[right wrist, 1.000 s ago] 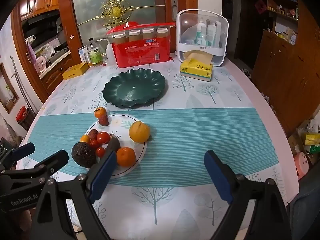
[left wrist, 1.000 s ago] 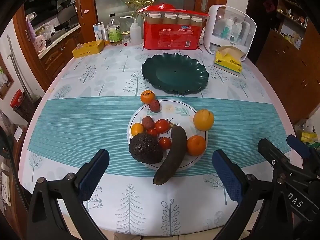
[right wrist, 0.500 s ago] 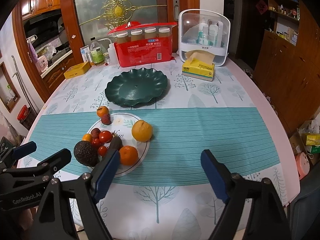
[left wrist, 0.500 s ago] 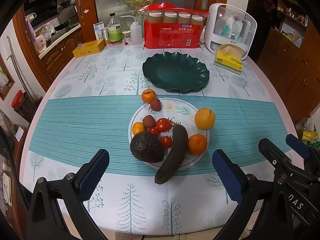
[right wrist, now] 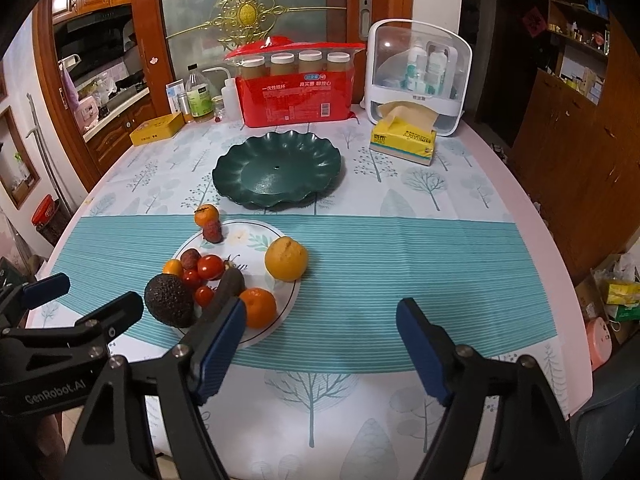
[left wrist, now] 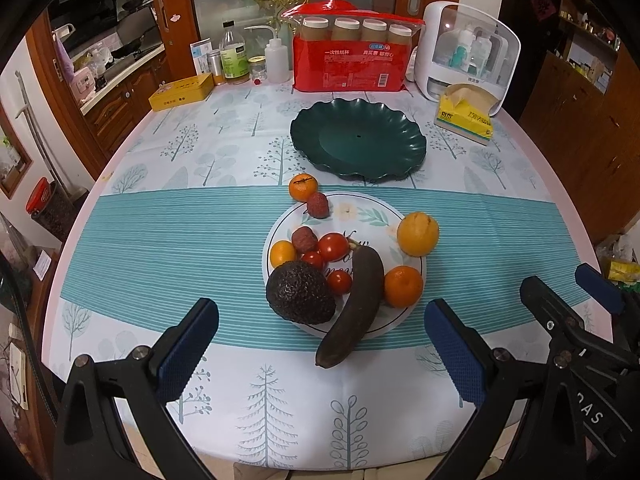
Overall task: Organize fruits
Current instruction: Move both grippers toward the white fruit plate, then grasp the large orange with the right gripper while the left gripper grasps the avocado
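I count 1 dark bumpy avocado [left wrist: 300,298], 1 blackened banana [left wrist: 354,306] and 3 red tomatoes [left wrist: 333,246] on the white floral plate [left wrist: 360,210]; my left tongs [left wrist: 320,344] gape empty, right tongs [right wrist: 320,344] closing on nothing.

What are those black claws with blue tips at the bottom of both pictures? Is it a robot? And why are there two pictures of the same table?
It is no robot. A person holds a grabbing tool in each hand, and each tool has its own little camera looking along its two fingers. So one picture is from the left gripper and the other from the right gripper. The blue parts are soft pads for pinching.

On the table is a white plate of fruit: an avocado, a dark banana sticking over the rim, small tomatoes, oranges and more. Behind it sits an empty green plate, with a tissue box and a red pack further back.

Neither tool holds anything. The left one is open; the right one's jaws are closing on empty air.
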Motion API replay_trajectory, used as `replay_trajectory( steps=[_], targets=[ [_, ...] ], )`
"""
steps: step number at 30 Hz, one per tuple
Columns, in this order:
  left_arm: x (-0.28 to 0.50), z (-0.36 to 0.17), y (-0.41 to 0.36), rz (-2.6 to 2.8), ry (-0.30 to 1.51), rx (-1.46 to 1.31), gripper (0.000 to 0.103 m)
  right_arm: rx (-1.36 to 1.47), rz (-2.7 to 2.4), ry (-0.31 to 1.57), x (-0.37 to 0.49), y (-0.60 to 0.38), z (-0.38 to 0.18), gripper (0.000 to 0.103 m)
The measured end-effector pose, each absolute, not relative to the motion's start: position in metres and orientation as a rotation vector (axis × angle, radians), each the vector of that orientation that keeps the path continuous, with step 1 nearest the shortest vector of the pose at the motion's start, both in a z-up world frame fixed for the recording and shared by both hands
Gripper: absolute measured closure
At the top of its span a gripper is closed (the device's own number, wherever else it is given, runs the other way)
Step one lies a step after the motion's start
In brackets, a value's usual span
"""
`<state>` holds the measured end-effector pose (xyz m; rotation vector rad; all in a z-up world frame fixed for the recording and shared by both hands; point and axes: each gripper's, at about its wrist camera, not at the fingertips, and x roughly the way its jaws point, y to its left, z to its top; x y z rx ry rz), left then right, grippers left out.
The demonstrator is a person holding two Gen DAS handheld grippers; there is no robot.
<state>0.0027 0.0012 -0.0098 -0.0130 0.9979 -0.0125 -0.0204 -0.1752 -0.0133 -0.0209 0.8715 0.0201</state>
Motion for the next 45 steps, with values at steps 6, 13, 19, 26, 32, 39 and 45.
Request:
replay_trajectory(
  steps=[6, 13, 19, 26, 32, 39, 45],
  targets=[
    [0.008, -0.012, 0.004, 0.003, 1.007, -0.006, 0.001, -0.045, 0.023, 0.859, -0.018, -0.173, -0.01, 0.025],
    [0.014, -0.007, 0.009, 0.024, 0.978, 0.017, 0.001, -0.068, 0.051, 0.842, -0.012, -0.167, -0.002, 0.025],
    [0.026, 0.005, 0.02, -0.004, 0.948, -0.029, 0.001, -0.044, 0.07, 0.817, -0.002, -0.168, 0.014, 0.025],
    [0.037, 0.02, 0.031, 0.026, 0.921, -0.032, 0.001, -0.066, 0.074, 0.752, 0.008, -0.166, 0.042, 0.025],
    [0.045, 0.028, 0.035, 0.004, 0.928, -0.018, 0.001, -0.052, 0.112, 0.748, 0.022, -0.168, 0.062, 0.025],
    [0.052, 0.016, 0.039, 0.015, 0.939, -0.01, 0.001, -0.063, 0.092, 0.783, 0.048, -0.167, 0.047, 0.024],
    [0.069, -0.022, 0.04, 0.023, 1.025, -0.011, 0.001, -0.055, 0.092, 0.868, 0.071, -0.168, 0.013, 0.024]
  ],
)
